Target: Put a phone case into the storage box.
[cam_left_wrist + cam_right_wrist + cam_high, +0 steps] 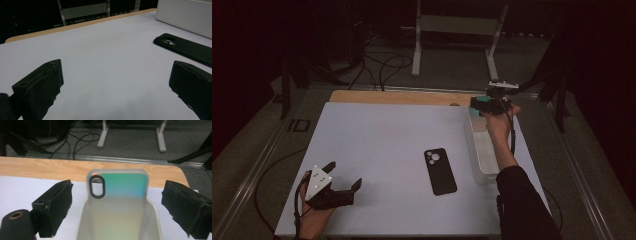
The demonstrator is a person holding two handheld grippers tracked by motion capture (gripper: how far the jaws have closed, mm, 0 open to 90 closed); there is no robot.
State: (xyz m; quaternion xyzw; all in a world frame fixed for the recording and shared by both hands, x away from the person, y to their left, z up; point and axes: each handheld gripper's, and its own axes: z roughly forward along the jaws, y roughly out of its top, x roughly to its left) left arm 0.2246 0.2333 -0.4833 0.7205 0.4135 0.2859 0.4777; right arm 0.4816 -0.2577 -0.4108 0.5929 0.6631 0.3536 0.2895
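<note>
A black phone case [440,171] lies flat, camera hole away from me, on the white mat [377,135]; it also shows in the left gripper view [185,48]. My left gripper [345,174] rests at the mat's near left, open with nothing between its jaws [117,67]. An iridescent teal phone case [117,187] stands upright at the far end of the white bin [82,225]. My right gripper [490,103] hovers over that end of the bin [482,145], open, with a jaw on each side of the teal case [482,100] and not touching it.
The wooden table edge [402,96] runs behind the mat. Cables [382,65] and a metal stand [457,30] sit on the floor beyond. The bin's side wall [185,17] rises past the black case.
</note>
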